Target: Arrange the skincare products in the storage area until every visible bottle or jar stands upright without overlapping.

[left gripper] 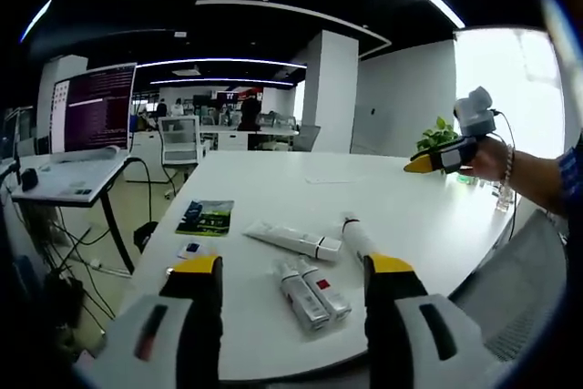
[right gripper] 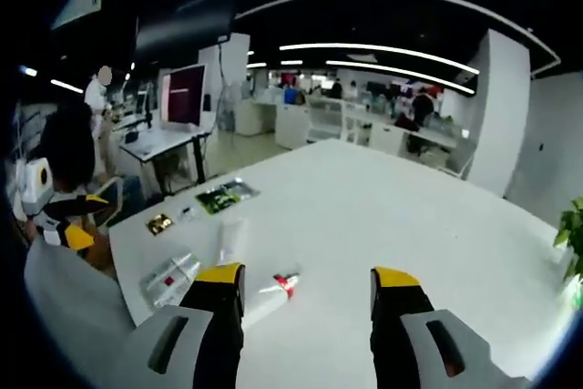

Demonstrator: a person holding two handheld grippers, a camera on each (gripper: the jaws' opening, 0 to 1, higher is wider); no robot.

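Nothing is upright yet, so the job looks to be at its start: four tubes lie flat on the white table, low in the centre of the left gripper view. A long tube lies crosswise, a red-capped tube sits right of it, and a pair rests side by side nearest the camera. The left gripper hangs above them, jaws wide and empty. The right gripper is likewise wide and empty, with the red-capped tube beside its left jaw. Next would be lowering onto one tube and standing it on end, clear of its neighbours. A leaflet lies at centre left.
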